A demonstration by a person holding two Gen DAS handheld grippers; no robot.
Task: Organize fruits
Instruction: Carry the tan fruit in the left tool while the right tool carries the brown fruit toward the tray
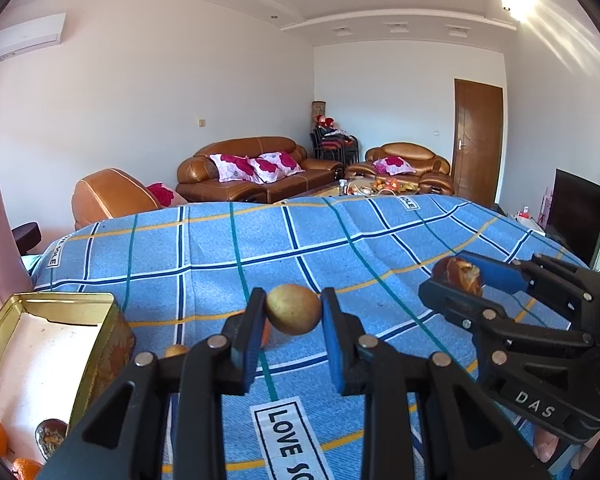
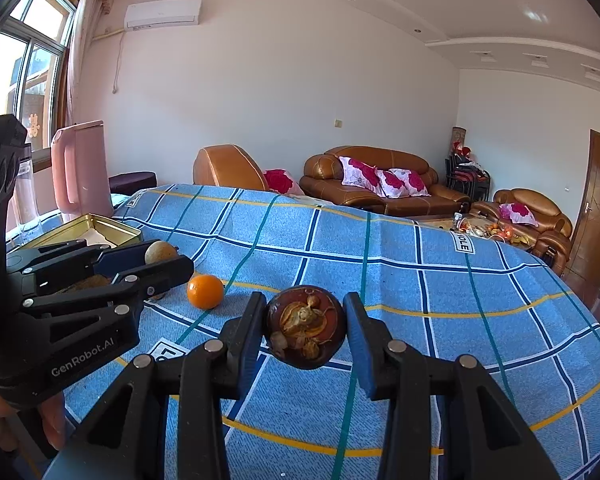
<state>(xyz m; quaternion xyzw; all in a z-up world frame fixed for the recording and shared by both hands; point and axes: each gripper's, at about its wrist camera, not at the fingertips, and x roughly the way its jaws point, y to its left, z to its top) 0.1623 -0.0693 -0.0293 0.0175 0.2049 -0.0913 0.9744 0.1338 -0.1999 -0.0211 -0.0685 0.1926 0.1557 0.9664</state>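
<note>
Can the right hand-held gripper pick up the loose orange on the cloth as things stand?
Probably not yet: the right hand-held gripper is already shut on a dark round fruit. The orange lies bare on the blue cloth, nothing covering it.

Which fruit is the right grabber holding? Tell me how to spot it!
Find the blue checked cloth. Above it, the right gripper pinches a dark brown round fruit with dried yellowish leaves on its face, unlike the smooth orange.

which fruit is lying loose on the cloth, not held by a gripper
The orange. It rests on the blue cloth; the tan fruit and brown mangosteen are each clamped.
</note>
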